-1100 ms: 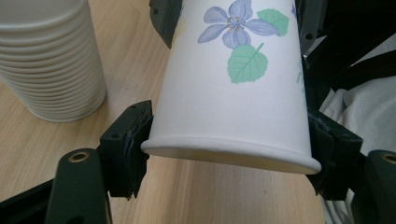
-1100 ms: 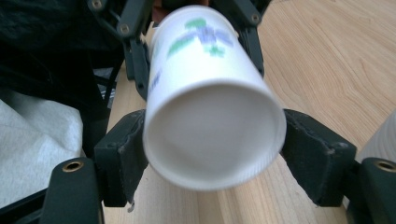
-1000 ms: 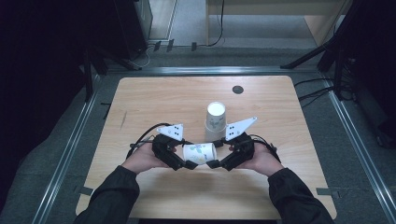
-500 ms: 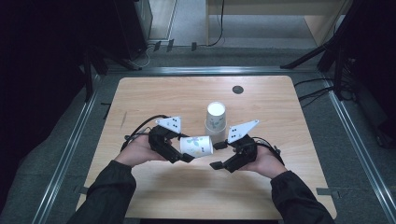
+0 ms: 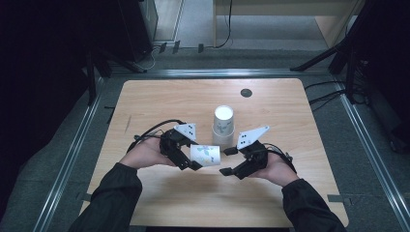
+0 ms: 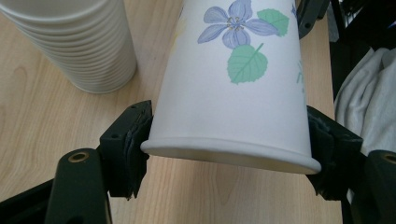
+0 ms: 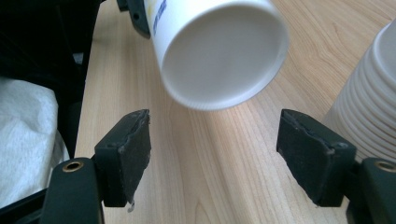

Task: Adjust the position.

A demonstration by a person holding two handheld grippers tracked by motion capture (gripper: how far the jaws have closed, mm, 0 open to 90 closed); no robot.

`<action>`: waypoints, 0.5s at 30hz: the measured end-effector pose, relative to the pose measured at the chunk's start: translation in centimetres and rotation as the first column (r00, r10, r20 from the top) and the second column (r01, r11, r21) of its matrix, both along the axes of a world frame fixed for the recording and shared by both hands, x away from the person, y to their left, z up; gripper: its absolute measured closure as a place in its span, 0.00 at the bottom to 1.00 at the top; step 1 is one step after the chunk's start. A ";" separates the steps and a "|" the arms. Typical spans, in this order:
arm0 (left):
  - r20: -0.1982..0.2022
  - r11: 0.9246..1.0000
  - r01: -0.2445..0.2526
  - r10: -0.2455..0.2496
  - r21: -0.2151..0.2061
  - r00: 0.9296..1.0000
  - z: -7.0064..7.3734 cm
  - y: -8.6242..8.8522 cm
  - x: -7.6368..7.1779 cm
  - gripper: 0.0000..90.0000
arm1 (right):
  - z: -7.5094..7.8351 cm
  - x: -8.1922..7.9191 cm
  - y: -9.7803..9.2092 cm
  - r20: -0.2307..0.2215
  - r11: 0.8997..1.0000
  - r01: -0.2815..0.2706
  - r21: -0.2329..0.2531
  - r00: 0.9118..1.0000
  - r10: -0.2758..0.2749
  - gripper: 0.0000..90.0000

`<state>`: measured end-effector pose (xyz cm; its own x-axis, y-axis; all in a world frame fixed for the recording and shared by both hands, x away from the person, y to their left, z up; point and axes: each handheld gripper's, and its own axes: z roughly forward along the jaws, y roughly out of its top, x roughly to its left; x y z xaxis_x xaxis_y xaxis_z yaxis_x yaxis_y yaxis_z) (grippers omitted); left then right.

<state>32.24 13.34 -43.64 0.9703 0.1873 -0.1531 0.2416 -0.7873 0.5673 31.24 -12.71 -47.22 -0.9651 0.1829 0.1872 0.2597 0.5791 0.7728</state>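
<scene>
Step in hand: a single flowered paper cup (image 5: 205, 155) is carried on its side, most likely a cup being handled apart from the stack of cups (image 5: 223, 121).
Left gripper (image 5: 189, 157): to the left of the stack and nearer the person; its jaws are closed onto the flowered paper cup just above the rolled rim, one pad on each side, as the left gripper view shows (image 6: 231, 88).
Flowered paper cup, place: lifted off the table, in front of the stack and slightly left of it, its base pointing toward the right gripper (image 5: 229, 161).
Right gripper: right of the stack and nearer the person; jaws spread wide with nothing between them, the cup's base (image 7: 224, 53) just beyond the pads.
Next move, as I judge: either the right gripper closes on the base to take the cup over, or the left sets it upright on the table beside the stack; the thin wall calls for a gentle squeeze.
Table (image 5: 290, 106): pale wood grain, a small dark round spot (image 5: 246, 92) beyond the stack.
Room: dim; metal rails and grey floor around the table, cables behind it.
</scene>
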 end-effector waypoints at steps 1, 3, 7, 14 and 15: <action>-0.023 1.000 0.005 -0.004 0.023 1.000 -0.2 -0.4 0.0 0.29 | 0.0 0.0 0.0 0.000 1.000 -0.001 0.002 1.000 0.001 0.29; -0.031 0.999 0.014 -0.013 0.031 0.999 -0.2 -0.6 0.0 0.29 | 0.0 0.0 0.1 0.001 1.000 -0.004 0.003 1.000 0.004 0.29; -0.039 0.996 0.020 -0.017 0.086 0.999 -0.6 -1.4 0.0 0.29 | -0.1 -0.1 0.4 0.006 1.000 -0.010 -0.002 1.000 0.010 0.29; -0.049 0.988 0.035 -0.028 0.150 0.998 -1.2 -2.5 -0.3 0.29 | -0.7 0.0 1.2 -0.007 1.000 -0.026 -0.013 1.000 0.025 0.29; -0.049 0.988 0.035 -0.028 0.150 0.998 -1.2 -2.5 -0.3 0.29 | -0.8 -0.1 1.4 -0.006 1.000 -0.026 -0.016 1.000 0.026 0.30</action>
